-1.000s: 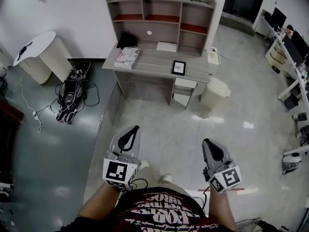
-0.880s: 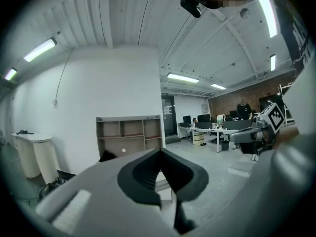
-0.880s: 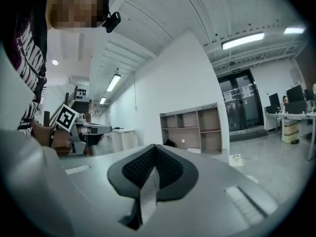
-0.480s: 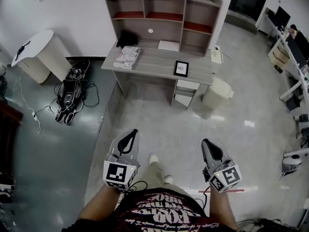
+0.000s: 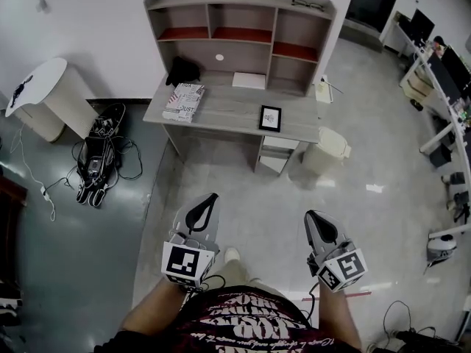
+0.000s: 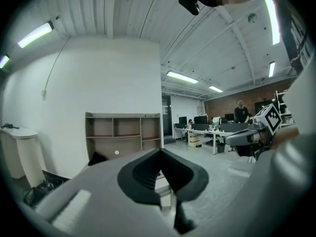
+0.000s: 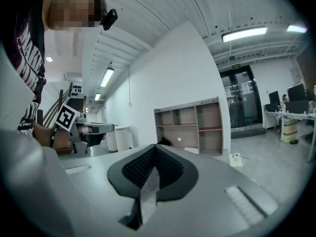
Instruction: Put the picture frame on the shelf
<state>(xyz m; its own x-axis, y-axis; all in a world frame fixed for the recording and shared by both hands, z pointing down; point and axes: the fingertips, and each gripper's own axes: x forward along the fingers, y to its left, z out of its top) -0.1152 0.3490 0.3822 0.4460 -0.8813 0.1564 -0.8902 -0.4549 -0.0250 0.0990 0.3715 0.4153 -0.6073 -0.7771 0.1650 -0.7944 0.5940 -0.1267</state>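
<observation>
L tongs (image 5: 211, 197) & R tongs (image 5: 311, 216) closed, empty, picture frame (image 5: 270, 118) on desk (image 5: 221, 107) in head view only, shelf (image 5: 237, 22) in all

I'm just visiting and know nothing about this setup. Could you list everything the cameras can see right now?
Desk with shelf unit: one, grey-brown, against the white wall.
Picture frame: one, black, right part of the desk.
Books: small stack, white and black, left end of the desk.
Dark bundle: one, black, back of the desk.
Bin: one, cream, floor right of the desk.
Round table: one, white, far left.
Cables and gear: one tangle, black, floor left of the desk.
Office desks: a row, white, far right.
Left gripper: one, grey, shut, empty.
Right gripper: one, grey, shut, empty.
</observation>
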